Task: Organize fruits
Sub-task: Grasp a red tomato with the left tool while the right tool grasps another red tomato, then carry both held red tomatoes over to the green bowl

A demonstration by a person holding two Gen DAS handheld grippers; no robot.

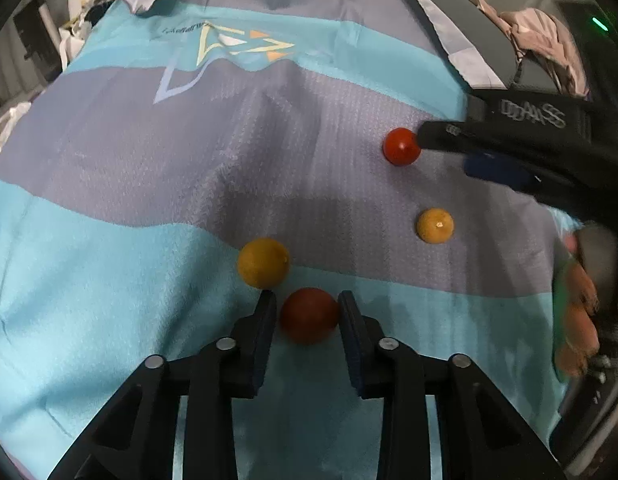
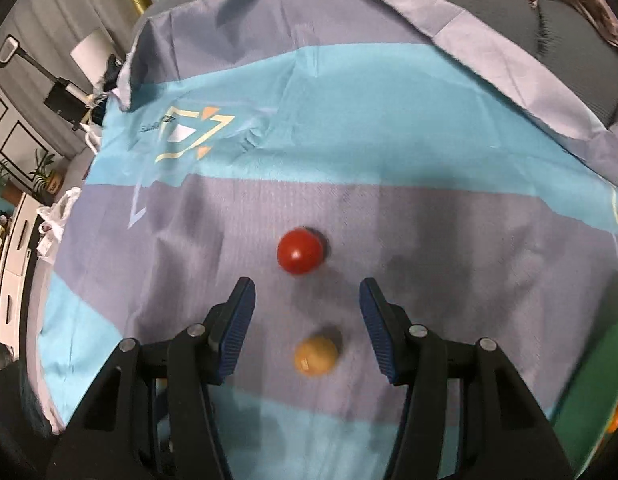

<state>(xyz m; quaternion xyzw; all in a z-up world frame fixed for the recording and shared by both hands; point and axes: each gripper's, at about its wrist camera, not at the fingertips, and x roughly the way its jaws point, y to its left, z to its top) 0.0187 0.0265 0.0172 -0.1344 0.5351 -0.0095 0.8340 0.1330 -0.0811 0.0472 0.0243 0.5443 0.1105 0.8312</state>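
Several small round fruits lie on a blue and grey cloth (image 1: 129,240). In the left wrist view my left gripper (image 1: 307,304) closes around a dark red fruit (image 1: 309,314), its pads at the fruit's sides. A yellow fruit (image 1: 263,263) lies just beyond its left finger. A bright red fruit (image 1: 401,146) and a second yellow fruit (image 1: 435,225) lie to the right. My right gripper (image 2: 307,292) is open above the cloth. The red fruit (image 2: 299,251) lies just past its fingertips. The yellow fruit (image 2: 316,355) lies below, between its fingers. The right gripper also shows in the left wrist view (image 1: 445,148), touching the red fruit.
A green box (image 2: 593,392) stands at the right edge. The cloth (image 2: 349,100) has a folded-back grey hem at the far side. Pink clothes (image 1: 541,44) lie beyond the far right corner. White bags (image 2: 57,212) and furniture stand to the left.
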